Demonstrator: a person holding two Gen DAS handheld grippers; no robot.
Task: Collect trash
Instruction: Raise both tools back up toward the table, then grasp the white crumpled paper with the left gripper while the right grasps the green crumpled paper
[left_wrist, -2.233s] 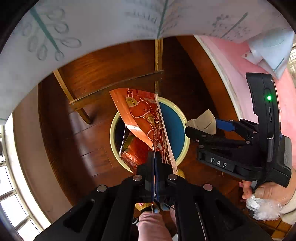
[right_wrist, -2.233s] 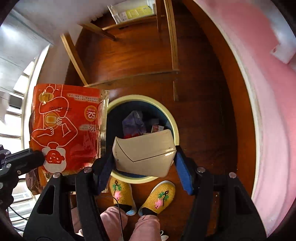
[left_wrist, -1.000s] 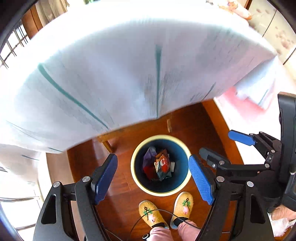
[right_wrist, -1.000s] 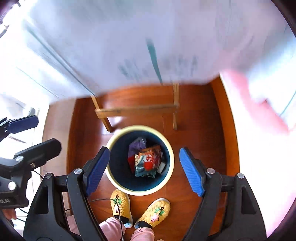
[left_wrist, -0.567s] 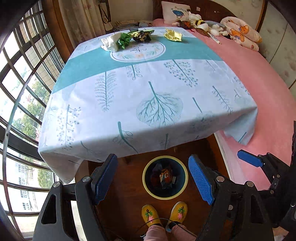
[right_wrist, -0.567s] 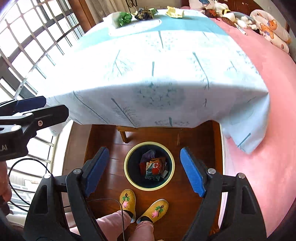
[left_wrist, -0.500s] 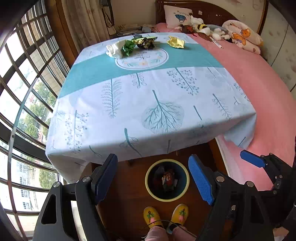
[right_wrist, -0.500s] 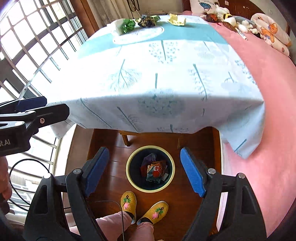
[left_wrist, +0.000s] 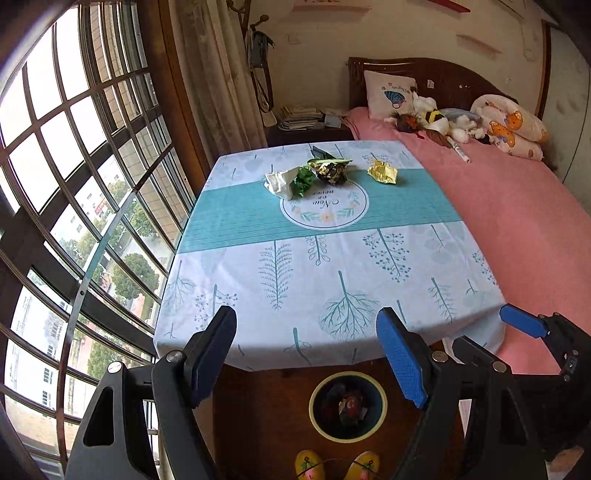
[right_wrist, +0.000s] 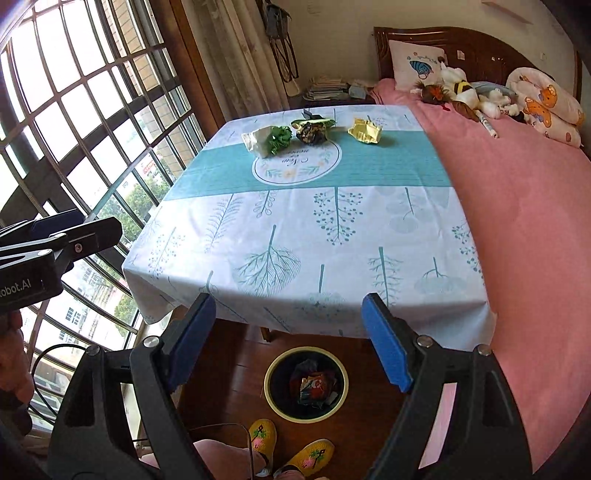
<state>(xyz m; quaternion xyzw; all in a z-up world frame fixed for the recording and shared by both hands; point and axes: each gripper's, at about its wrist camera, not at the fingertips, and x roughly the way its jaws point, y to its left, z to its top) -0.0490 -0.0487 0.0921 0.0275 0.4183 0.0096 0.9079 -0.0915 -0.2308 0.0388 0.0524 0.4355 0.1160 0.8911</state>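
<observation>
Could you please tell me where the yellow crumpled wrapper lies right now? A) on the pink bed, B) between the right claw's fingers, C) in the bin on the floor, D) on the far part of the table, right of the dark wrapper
D: the yellow wrapper sits on the table, right of the dark wrapper.

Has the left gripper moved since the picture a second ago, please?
Yes. The left gripper has risen: the bin looks smaller and the table top now shows.

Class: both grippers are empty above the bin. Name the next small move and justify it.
Probably reach the right gripper forward toward the yellow wrapper: it and other crumpled trash lie at the table's far end, and both grippers' jaws stand open.
</observation>
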